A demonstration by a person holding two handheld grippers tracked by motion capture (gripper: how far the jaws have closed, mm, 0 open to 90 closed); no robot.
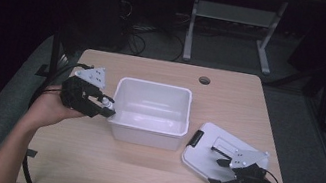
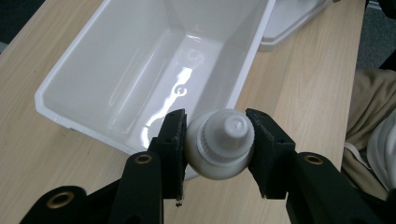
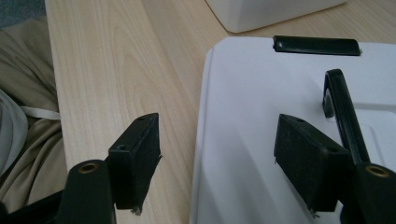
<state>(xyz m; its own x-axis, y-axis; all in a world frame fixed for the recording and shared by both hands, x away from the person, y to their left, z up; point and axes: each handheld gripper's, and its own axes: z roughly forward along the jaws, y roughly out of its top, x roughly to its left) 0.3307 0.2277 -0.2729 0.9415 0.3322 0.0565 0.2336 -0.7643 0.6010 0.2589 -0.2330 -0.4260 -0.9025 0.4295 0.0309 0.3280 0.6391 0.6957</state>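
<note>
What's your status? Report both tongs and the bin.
Left tongs shut on white bottle at bin rim. Right tongs open over lid. Bin empty, nothing blocking.

A pale wood table [image 1: 232, 91] with a round cable hole [image 1: 204, 80] stands on grey floor [image 1: 297, 125]. Beyond it, the white metal legs of another table [image 1: 192, 25] rise into a dark room, with black cables [image 1: 135, 36] tangled on the floor behind.
</note>
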